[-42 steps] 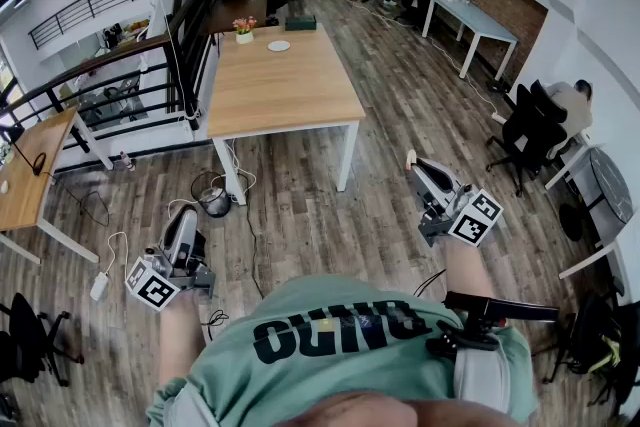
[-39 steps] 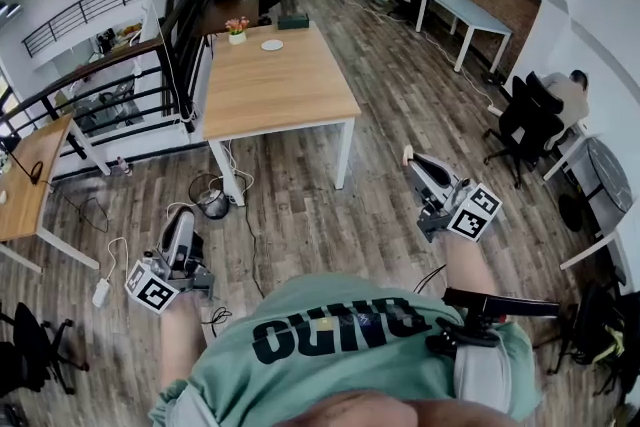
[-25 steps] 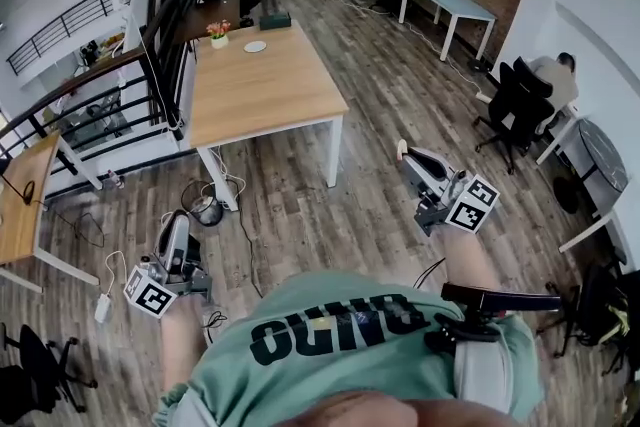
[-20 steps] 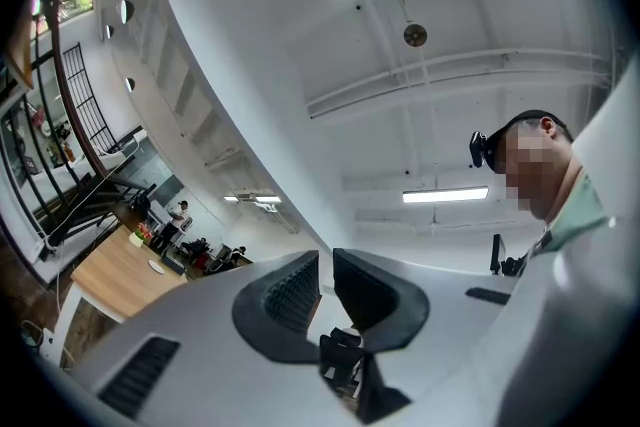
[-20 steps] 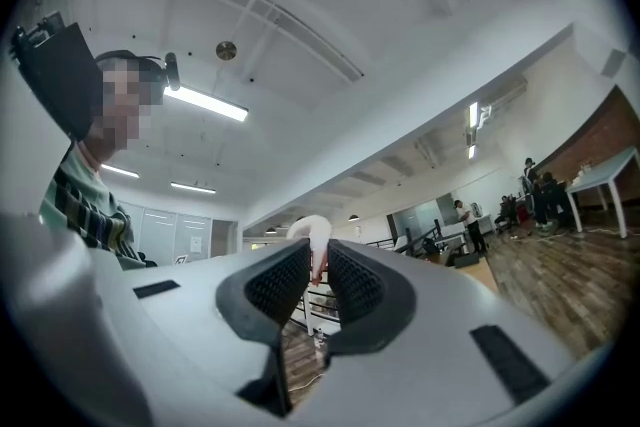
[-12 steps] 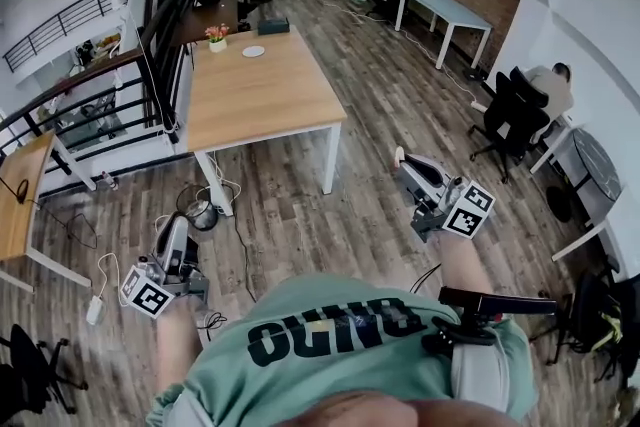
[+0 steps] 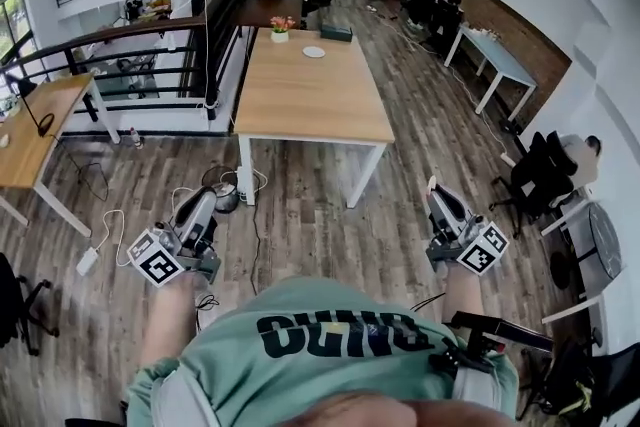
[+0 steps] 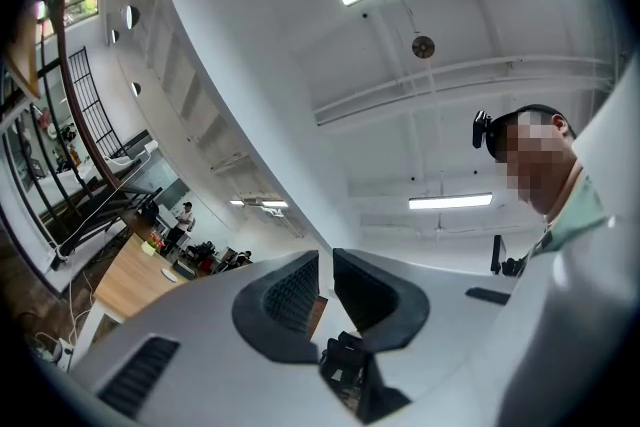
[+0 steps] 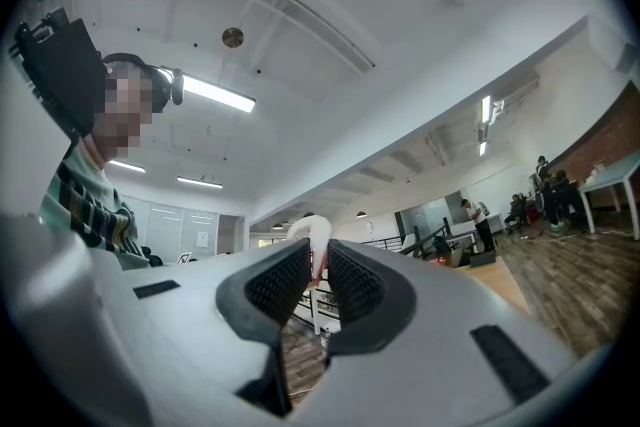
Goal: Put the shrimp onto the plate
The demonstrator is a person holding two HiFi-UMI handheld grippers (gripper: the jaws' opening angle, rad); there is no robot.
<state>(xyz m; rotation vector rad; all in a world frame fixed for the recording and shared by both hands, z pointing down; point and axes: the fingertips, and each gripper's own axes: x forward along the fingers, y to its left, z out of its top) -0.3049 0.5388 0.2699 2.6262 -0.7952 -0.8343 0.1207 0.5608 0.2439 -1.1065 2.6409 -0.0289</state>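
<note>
A white plate [image 7: 314, 52] lies near the far end of a long wooden table [image 7: 320, 105], several steps ahead of me. My right gripper [image 7: 437, 187] hangs over the wood floor, right of the table's near corner. It is shut on a pale pink-white shrimp [image 9: 312, 233], which sticks up past the fingertips in the right gripper view [image 9: 319, 255]. My left gripper [image 7: 205, 200] is held over the floor at the left. In the left gripper view [image 8: 325, 260] its jaws stand together with only a thin slit and nothing between them. Both grippers point slightly upward.
A flower pot [image 7: 283, 27] and a dark box [image 7: 336, 33] stand beyond the plate. A metal pot [image 7: 222, 198] and cables lie on the floor by the near left table leg. A black railing [image 7: 215, 15] runs along the left, and office chairs [image 7: 545, 165] stand right. People are at the far end.
The view has swung, so the table now sits more to the centre-right and a little nearer. Both grippers travelled along with me over the floor. The grip on the shrimp is unchanged.
</note>
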